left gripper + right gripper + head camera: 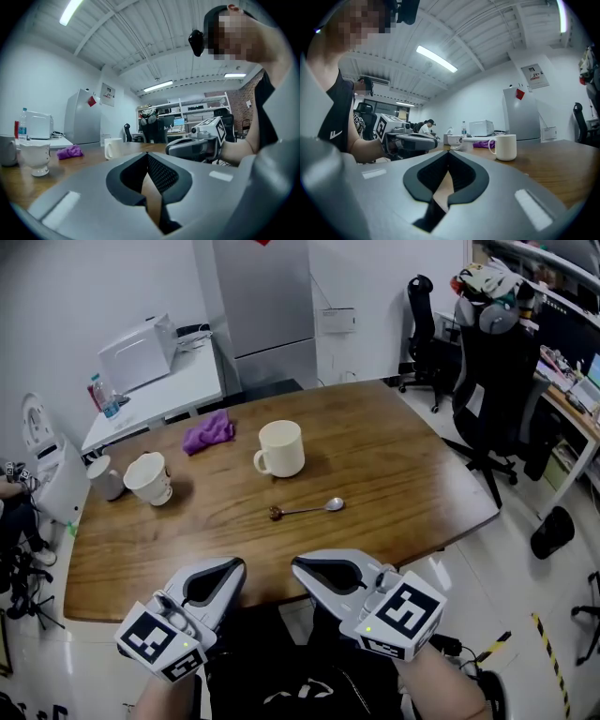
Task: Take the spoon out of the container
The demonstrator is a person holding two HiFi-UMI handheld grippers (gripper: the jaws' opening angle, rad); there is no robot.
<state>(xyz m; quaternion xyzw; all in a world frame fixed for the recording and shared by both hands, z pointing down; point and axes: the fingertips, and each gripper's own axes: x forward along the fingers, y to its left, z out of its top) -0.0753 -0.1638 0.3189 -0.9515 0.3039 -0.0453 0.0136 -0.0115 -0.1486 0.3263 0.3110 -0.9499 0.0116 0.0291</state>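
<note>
A metal spoon [307, 510] lies flat on the wooden table [394, 465], its bowl to the right, apart from the cream mug [280, 448] behind it. I see nothing inside the mug. That mug [112, 148] shows in the left gripper view, and the mug [504, 146] also shows in the right gripper view. My left gripper [241, 562] and right gripper [294, 562] hover side by side at the table's near edge, tips facing each other. Both are shut with nothing held. The spoon is hidden in both gripper views.
A purple cloth [208, 432] lies behind the mug at the left. A white footed cup [148, 478] and a grey cup [106, 478] stand at the table's left end. Black office chairs [492, 381] stand to the right, and a white side table [150, 395] carries a box.
</note>
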